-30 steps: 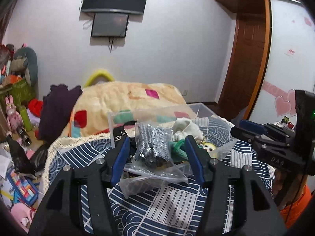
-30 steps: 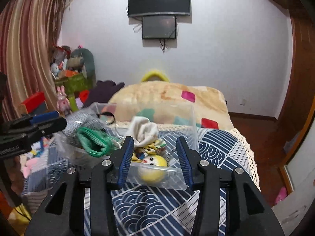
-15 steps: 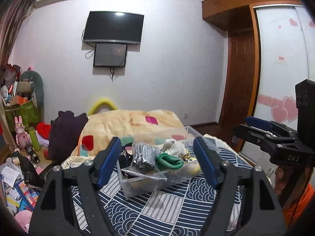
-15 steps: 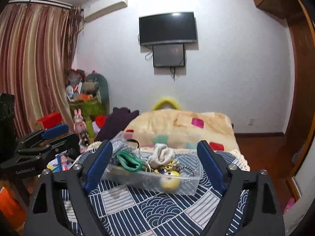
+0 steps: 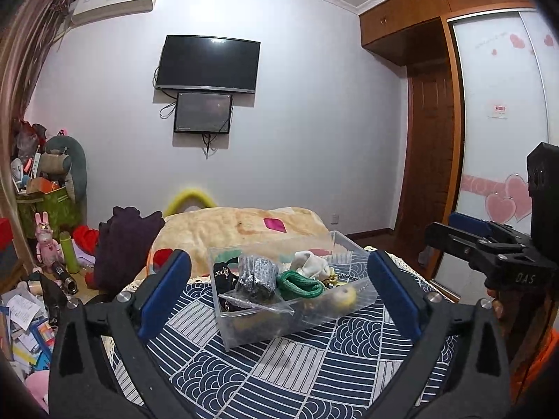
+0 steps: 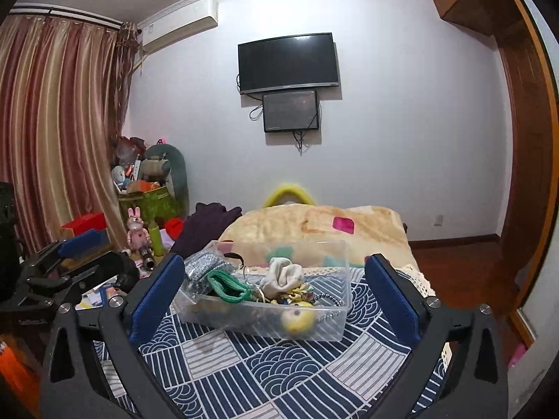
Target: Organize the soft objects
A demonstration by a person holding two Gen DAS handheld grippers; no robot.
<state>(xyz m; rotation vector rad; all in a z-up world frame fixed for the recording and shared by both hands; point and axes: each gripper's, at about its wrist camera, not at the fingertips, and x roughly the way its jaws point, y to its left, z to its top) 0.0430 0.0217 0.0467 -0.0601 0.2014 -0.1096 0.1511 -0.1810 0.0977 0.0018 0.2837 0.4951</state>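
1. The left claw (image 5: 279, 300) is spread wide and holds nothing, hanging back from the clear plastic bin (image 5: 244, 328); the bin sits at its twelve o'clock on the tabletop (image 5: 297, 377), which is covered with a blue-and-white patterned cloth.
2. At the bin's nine o'clock end lies a grey knitted roll in a clear bag (image 5: 256, 276). I judge it light and squashy, but the film looks slippery, so take it around the roll's middle, not by the loose plastic.
3. Next along is a green cord bundle (image 5: 300, 284), soft and floppy; a grip on one loop would likely let it unravel, so pinch across the whole bunch.
4. Behind it, toward one o'clock, sits a cream sock-like cloth (image 6: 283, 274), limp and easy to pinch at its bunched top.
5. At the bin's near right corner is a yellow ball-shaped toy (image 6: 298, 319), probably springy and prone to roll or squirt out of a shallow pinch.
6. The right claw (image 6: 274, 300) is likewise spread and empty, with the bin at its twelve o'clock.
7. The bin walls stand in the way of any sideways approach, so a reach from above looks best; the items also overlap and could drag each other out.
8. Beyond the bin at twelve o'clock is a bed with a beige blanket (image 6: 314, 225), and clutter on the floor at nine o'clock (image 5: 24, 317), both well apart from the work.
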